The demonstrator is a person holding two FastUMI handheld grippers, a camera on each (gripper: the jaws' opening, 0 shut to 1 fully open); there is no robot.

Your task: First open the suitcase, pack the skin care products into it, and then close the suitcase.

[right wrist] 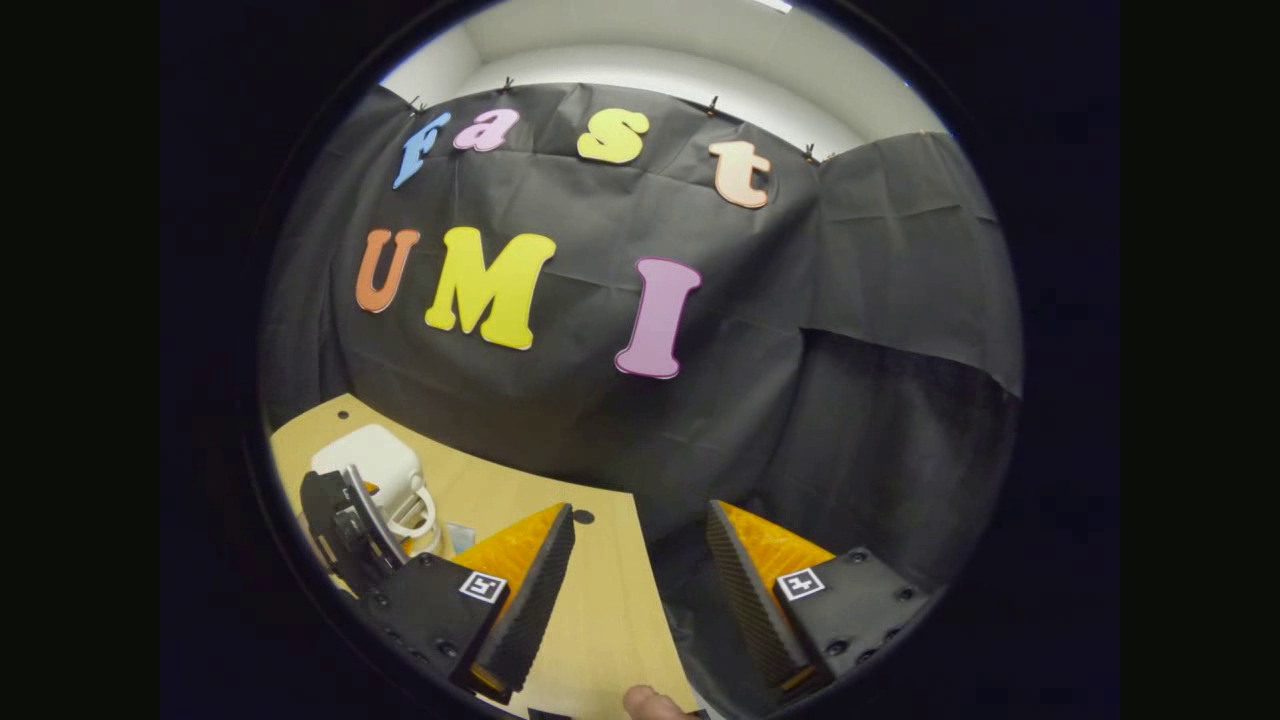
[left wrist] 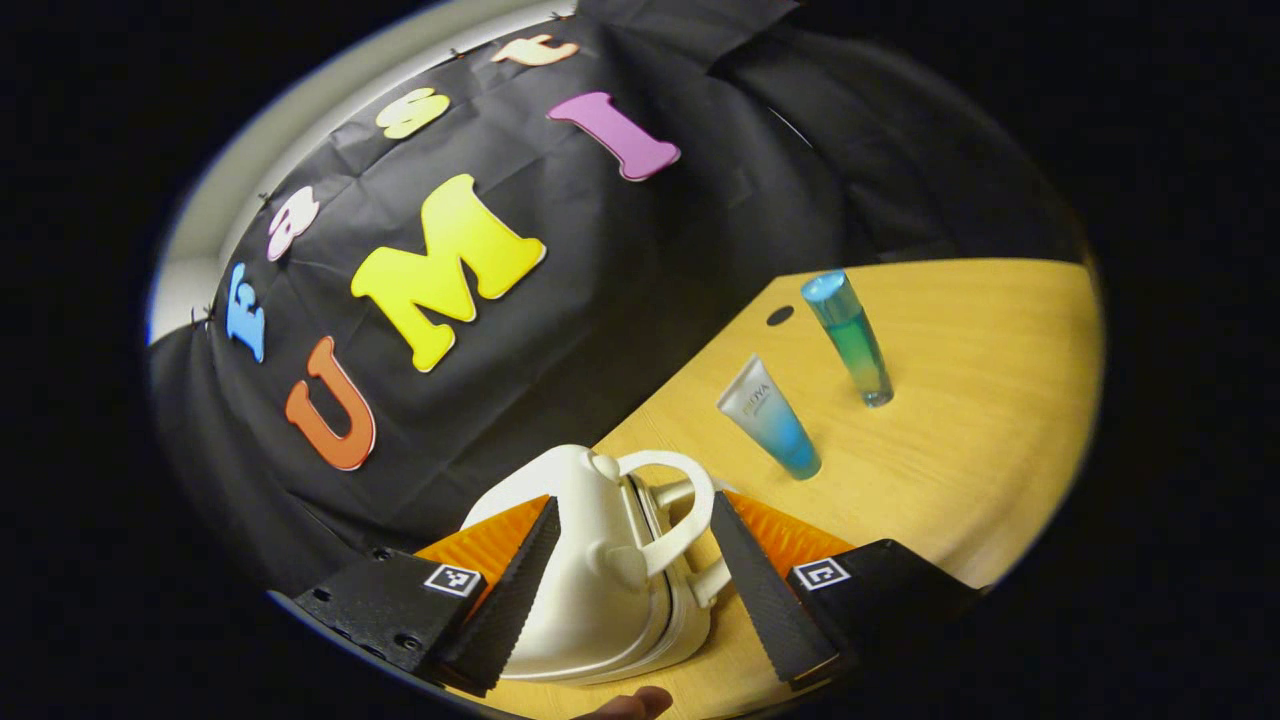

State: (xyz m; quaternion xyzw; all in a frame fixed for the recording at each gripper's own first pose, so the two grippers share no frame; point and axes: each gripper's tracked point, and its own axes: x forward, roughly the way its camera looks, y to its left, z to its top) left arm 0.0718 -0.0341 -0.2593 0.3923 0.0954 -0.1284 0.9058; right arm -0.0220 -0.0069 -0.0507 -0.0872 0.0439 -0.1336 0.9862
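A small white suitcase (left wrist: 600, 600) lies closed on the wooden table (left wrist: 960, 470), handle (left wrist: 690, 520) up. My left gripper (left wrist: 635, 500) is open, with a finger along each side of the case; I cannot tell if they touch it. Beyond it stand a white and blue tube (left wrist: 770, 418) and a tall blue-green bottle (left wrist: 848, 338), both upright. My right gripper (right wrist: 640, 510) hangs open and holds nothing, over the table's far edge. At the far left of the right gripper view, the suitcase (right wrist: 372, 462) sits with the left gripper (right wrist: 345, 530) at it.
The black booth wall (left wrist: 620, 300) stands close behind the suitcase. A small dark hole (left wrist: 779, 315) marks the table near the bottle. A fingertip (right wrist: 648, 702) shows at the bottom of the right gripper view. Bare tabletop (right wrist: 600, 620) lies under the right gripper.
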